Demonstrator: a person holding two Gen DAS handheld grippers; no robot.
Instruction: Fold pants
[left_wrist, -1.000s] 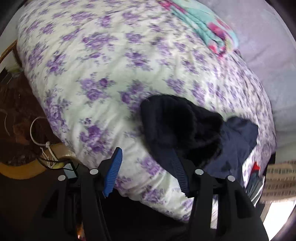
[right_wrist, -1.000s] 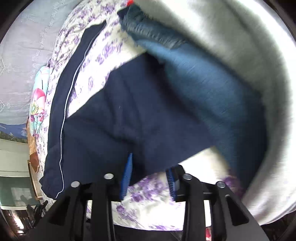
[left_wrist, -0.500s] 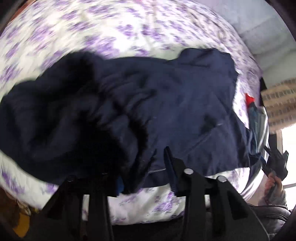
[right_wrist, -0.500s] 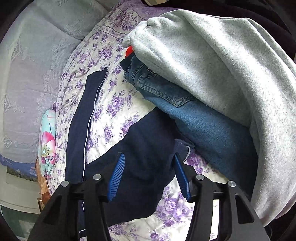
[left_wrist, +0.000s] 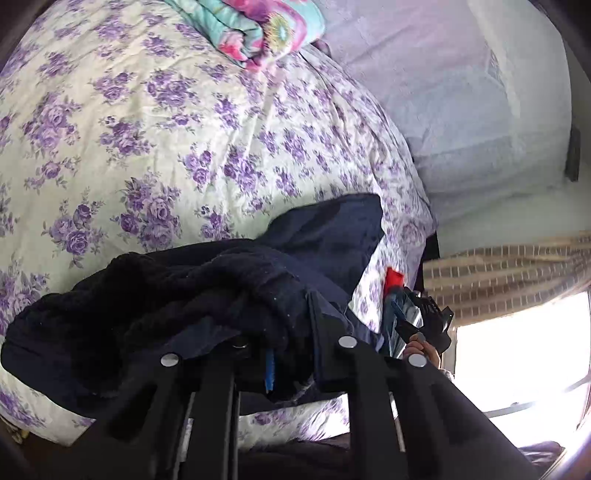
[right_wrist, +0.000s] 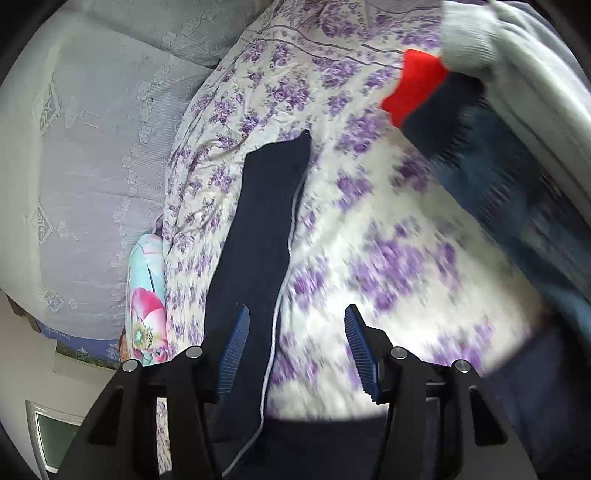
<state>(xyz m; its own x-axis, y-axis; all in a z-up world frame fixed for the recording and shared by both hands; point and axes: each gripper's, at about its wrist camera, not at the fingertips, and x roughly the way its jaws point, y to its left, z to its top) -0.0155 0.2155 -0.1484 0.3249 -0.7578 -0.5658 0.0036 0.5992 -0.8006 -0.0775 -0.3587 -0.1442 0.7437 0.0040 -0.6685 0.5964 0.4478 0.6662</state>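
Left claw is closing, now on the bunched pants at the bed's near edge; right claw, emptied, is held half open over one leg, so lifting can begin.

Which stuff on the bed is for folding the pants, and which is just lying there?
For the job:
navy pants
left gripper, closing on the pants
right gripper, open

Just lying about:
jeans
grey sweatshirt
flowery blanket
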